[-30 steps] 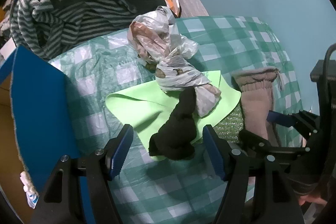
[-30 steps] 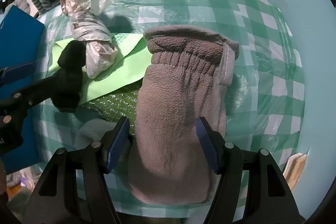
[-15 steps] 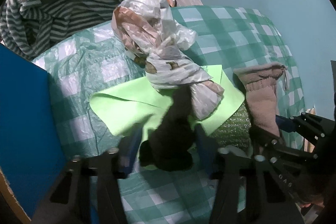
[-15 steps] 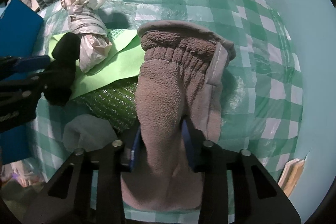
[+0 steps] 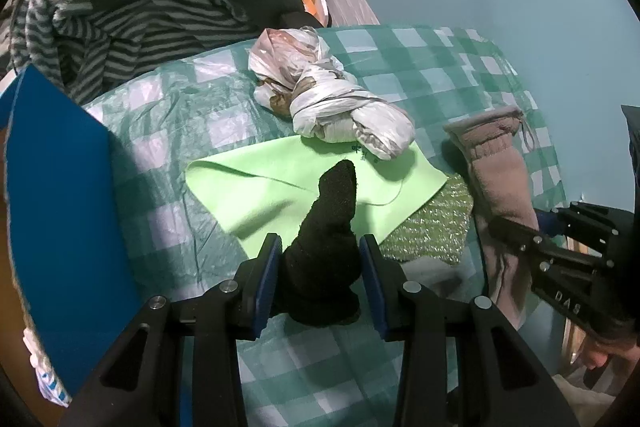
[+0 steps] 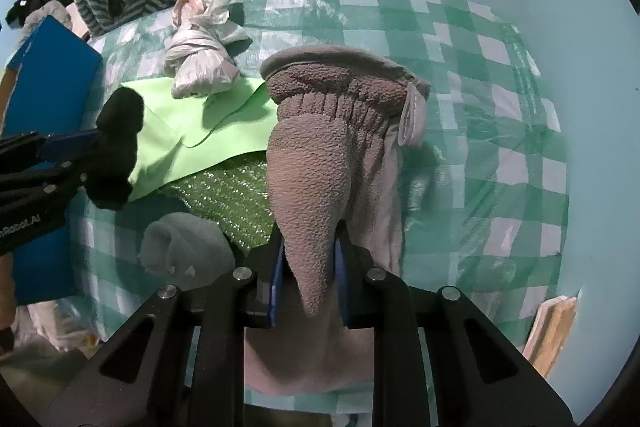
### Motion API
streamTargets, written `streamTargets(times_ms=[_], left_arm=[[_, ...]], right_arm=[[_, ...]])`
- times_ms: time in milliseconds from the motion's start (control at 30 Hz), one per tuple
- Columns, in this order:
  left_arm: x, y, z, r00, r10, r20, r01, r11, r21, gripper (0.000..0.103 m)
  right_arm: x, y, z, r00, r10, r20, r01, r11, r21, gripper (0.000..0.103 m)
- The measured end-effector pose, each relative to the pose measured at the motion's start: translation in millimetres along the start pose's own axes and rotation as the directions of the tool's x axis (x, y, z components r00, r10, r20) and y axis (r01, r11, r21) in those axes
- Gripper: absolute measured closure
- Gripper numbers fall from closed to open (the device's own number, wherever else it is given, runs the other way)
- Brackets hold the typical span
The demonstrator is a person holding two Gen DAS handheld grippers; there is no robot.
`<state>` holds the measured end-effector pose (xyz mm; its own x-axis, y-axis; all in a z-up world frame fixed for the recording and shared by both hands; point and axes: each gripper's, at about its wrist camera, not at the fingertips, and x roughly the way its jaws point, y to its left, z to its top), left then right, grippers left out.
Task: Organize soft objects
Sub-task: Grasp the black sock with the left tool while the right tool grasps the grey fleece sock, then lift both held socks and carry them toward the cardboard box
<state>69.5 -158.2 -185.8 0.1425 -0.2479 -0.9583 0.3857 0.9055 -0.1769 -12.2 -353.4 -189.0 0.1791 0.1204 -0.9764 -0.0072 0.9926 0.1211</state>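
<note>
A black sock [image 5: 336,187] stands up off the light green cloth [image 5: 280,183]. My left gripper [image 5: 320,247] is still closing on the sock's lower end, and both blue pads press it. To its right a grey-brown fleece mitten [image 6: 332,131] lies on the checked table cover [image 6: 480,107]. The closing right gripper [image 6: 310,255] pinches a ridge of the mitten's fabric. In the left wrist view the mitten [image 5: 496,171] and the right gripper [image 5: 532,223] are at the right edge. In the right wrist view the sock [image 6: 120,131] and left gripper [image 6: 60,155] are at the left.
A knotted plastic bag bundle [image 5: 336,107] rests on the green cloth's far edge. A glittery green cloth [image 5: 428,227] and a grey sock [image 6: 184,247] lie between the grippers. A blue board [image 5: 60,207] stands at the left, with striped clothes [image 5: 120,27] piled behind.
Both grippers went from open to closed, the left on the black sock and the right on the mitten. The mitten's fabric is bunched into a ridge, and the sock's toe has come clear of the bag.
</note>
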Motion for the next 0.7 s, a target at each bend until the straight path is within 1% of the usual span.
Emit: streamTargets(times_ms=[167,233,500,700], left_arm=[[-12,1,-8,1.000,0.000,0.015,0.000,1.000,-0.012,0.063],[-16,1,-11,1.000,0.005,0.022,-0.004,1.000,-0.016,0.063],[-36,3,-26,0.998,0.035,0.047,-0.034,0.999,-0.028,0.063],[-53,-1,-35,0.994,0.073,0.076,-0.073,0.997,-0.006,0.063]], right_arm=[[-5,12,9,1.000,0.010,0.020,-0.010,1.000,-0.011,0.085],[-10,12,8,0.999,0.019,0.028,-0.019,1.000,-0.013,0.086],[-26,15,12,0.998,0.033,0.053,-0.032,0.999,-0.034,0.086],[-36,21,13,0.997,0.036,0.064,-0.032,0.998,-0.061,0.086]])
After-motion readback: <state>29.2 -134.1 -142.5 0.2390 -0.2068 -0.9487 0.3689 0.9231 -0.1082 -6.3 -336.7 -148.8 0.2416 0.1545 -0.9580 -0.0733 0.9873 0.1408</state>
